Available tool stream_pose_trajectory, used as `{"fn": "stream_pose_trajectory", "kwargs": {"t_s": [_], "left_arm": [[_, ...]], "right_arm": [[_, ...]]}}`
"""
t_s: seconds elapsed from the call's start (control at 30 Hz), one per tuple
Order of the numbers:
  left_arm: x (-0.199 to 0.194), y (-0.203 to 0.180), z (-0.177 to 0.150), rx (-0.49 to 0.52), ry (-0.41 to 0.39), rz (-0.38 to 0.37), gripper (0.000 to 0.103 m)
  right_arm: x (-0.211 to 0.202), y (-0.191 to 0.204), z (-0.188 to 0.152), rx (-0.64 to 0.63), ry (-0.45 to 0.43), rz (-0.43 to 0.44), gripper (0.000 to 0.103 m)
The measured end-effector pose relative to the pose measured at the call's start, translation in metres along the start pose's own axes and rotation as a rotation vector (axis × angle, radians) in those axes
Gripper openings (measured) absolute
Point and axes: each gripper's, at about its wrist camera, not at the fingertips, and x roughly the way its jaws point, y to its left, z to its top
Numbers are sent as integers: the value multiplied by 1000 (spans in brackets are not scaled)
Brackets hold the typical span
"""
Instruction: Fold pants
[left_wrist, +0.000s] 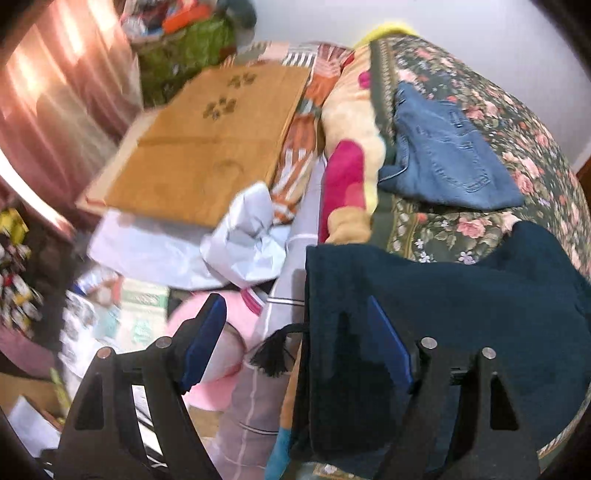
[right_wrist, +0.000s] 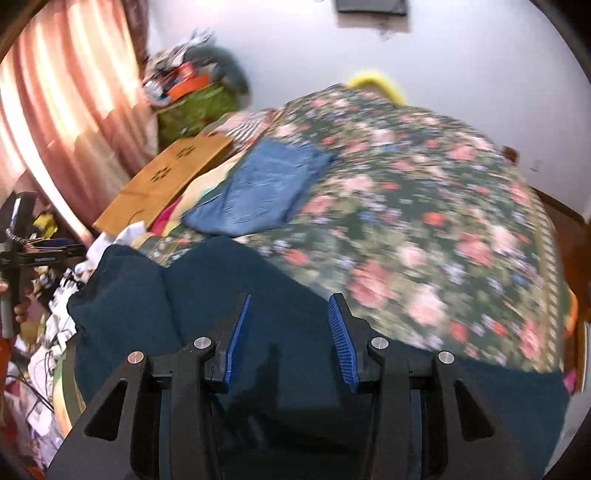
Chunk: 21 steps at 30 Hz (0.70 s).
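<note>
My dark pants (right_wrist: 295, 295) lie at the bed's (right_wrist: 424, 221) near left edge, their lower part hidden under my tongs. My left tongs (left_wrist: 295, 343) gape over that edge, empty; my right tongs (right_wrist: 290, 338) hover open above the cloth. Folded jeans (right_wrist: 262, 192) sit farther off, cardboard (left_wrist: 207, 147) left.

The pants (right_wrist: 229, 295) lie on the bedspread (right_wrist: 424, 221) nearest the camera, folded jeans (right_wrist: 258, 192) behind them, cardboard (right_wrist: 166, 177) farther left.
</note>
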Motion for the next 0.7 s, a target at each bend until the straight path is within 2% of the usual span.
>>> {"fn": "stream_pose_trajectory", "kwargs": {"t_s": [0.07, 0.2, 0.27, 0.33, 0.47, 0.57, 0.63, 0.7], "left_arm": [[18, 4, 2, -33, 43, -66, 78], [38, -6, 6, -26, 72, -114, 75], [45, -13, 9, -9, 79, -143, 66], [49, -20, 9, 9, 86, -182, 41], [48, -27, 6, 21, 80, -180, 37], [45, -28, 2, 18, 98, -201, 30], [40, -27, -1, 33, 87, -187, 24], [33, -27, -4, 56, 58, -145, 23]], "right_arm": [[22, 15, 11, -46, 36, 23, 39], [58, 32, 27, -99, 104, 53, 39], [73, 38, 32, -118, 131, 59, 39], [89, 44, 39, -139, 155, 59, 39], [116, 49, 51, -154, 204, 76, 39], [133, 52, 52, -157, 254, 106, 43], [136, 54, 51, -158, 253, 115, 43], [134, 56, 48, -163, 247, 118, 36]]}}
